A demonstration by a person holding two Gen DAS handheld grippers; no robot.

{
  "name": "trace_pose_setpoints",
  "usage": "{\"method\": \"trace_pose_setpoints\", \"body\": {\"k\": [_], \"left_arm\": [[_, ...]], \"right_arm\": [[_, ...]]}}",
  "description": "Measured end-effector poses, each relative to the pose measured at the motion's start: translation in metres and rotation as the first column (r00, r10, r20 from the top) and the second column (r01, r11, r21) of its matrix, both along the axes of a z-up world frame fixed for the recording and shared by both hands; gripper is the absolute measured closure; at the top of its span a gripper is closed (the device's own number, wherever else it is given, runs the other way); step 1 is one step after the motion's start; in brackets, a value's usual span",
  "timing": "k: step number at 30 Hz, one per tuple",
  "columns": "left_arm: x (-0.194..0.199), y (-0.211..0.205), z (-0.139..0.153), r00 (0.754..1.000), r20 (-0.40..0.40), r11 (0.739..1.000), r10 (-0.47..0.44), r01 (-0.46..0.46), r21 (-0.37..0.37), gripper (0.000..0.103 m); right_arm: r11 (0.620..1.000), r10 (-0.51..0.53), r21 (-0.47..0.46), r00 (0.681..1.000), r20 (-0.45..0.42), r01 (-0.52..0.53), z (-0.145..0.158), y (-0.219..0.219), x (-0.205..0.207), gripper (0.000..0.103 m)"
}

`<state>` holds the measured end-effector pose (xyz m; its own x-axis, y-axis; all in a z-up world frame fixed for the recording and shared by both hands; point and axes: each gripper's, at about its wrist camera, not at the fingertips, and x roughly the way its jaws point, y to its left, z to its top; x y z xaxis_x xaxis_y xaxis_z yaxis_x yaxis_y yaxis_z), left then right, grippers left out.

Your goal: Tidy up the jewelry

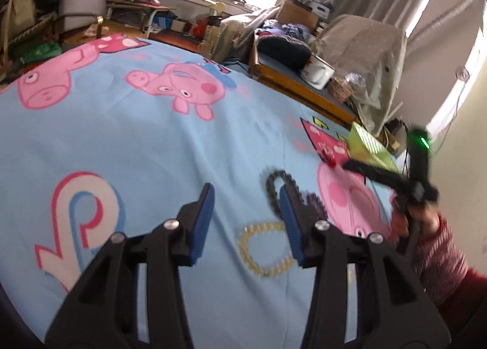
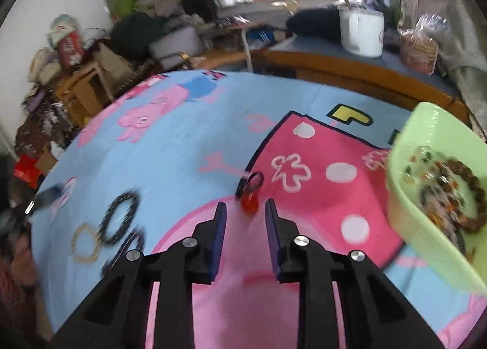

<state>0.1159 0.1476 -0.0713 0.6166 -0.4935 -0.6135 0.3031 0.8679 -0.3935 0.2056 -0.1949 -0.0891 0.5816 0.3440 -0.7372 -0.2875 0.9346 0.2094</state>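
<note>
The right gripper hangs parted and empty just short of the red pendant on the bedsheet, which looks light and slippery, so its black cord loop seems the better hold.

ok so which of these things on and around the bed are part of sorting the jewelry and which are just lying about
Part of the job:
- green bowl with bracelets in it
- red pendant on a black cord
- dark bead bracelet
- pale bead bracelet
- purple bracelet

Just lying about:
- white mug
- ball of twine
- bag of snacks
- cardboard box
</note>
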Motion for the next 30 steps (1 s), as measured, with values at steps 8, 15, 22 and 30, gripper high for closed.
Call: {"method": "trace_pose_setpoints", "body": {"k": [8,15,22,30], "left_arm": [[-0.017,-0.038,0.002,0.992,0.044,0.99,-0.12,0.116,0.075,0.061],[-0.031,-0.113,-0.009,0.957,0.082,0.927,-0.278,0.245,0.285,0.061],[-0.017,-0.146,-0.037,0.95,-0.015,0.876,-0.313,0.295,0.382,0.065],[-0.014,-0.14,-0.037,0.944,-0.082,0.9,-0.32,0.33,0.286,0.095]], "right_arm": [[0.999,-0.023,-0.05,0.999,-0.04,0.021,-0.015,0.003,0.012,0.103],[0.99,0.137,-0.023,0.99,-0.021,-0.137,-0.013,0.016,-0.058,0.103],[0.965,0.262,0.011,0.965,0.025,-0.262,-0.007,0.029,-0.115,0.103],[0.967,0.254,0.033,0.967,0.001,-0.254,-0.007,0.028,-0.118,0.103]]}}
